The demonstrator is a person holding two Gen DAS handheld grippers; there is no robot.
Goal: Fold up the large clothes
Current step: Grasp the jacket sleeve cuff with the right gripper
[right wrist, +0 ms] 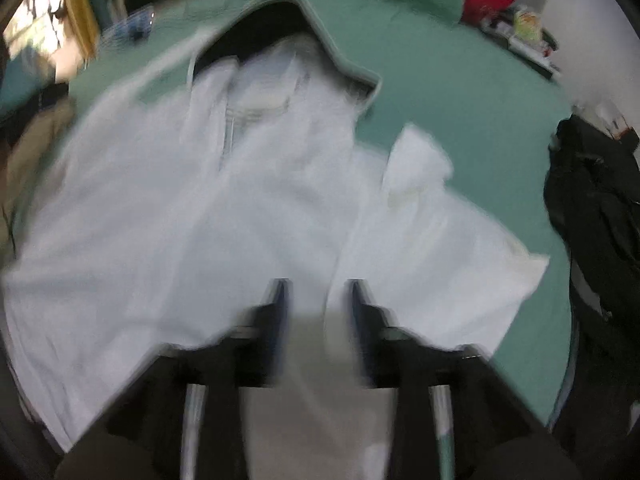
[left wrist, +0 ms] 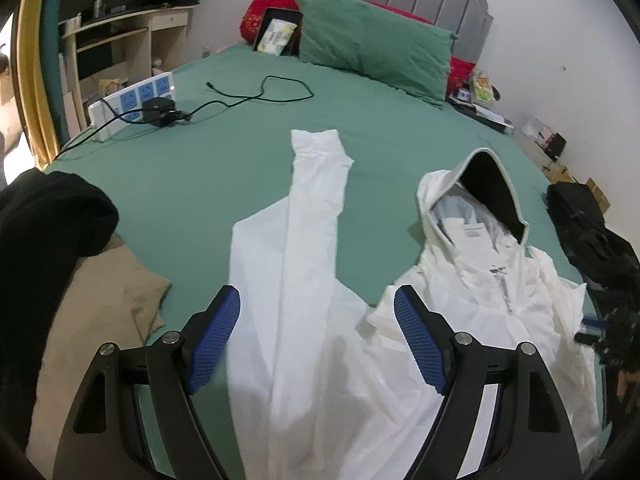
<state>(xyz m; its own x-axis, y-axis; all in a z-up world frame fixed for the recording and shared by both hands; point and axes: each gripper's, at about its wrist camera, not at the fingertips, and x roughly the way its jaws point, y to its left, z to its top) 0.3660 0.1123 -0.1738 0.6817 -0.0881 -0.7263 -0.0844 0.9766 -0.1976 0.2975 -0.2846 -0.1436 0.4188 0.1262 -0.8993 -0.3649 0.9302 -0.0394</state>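
A white hooded jacket (left wrist: 304, 280) lies spread on the green bed sheet (left wrist: 180, 184). One sleeve (left wrist: 316, 176) stretches away towards the pillows, and the dark-lined hood (left wrist: 480, 192) stands up at the right. My left gripper (left wrist: 316, 294) hovers open over the base of that sleeve, its blue pads wide apart with nothing gripped. The right wrist view is blurred. It shows the jacket (right wrist: 200, 200) front-up with its hood (right wrist: 320, 40) at the top and a folded-back sleeve (right wrist: 420, 160). My right gripper (right wrist: 318, 285) stands open above the cloth, a clear gap between its fingers.
A black garment (left wrist: 48, 220) and a tan cloth (left wrist: 100, 288) lie at the left. A power strip (left wrist: 132, 104) and black cable (left wrist: 260, 96) sit further up the bed, before a green pillow (left wrist: 372, 40). Dark clothing (left wrist: 592, 232) is heaped at the right edge (right wrist: 600, 200).
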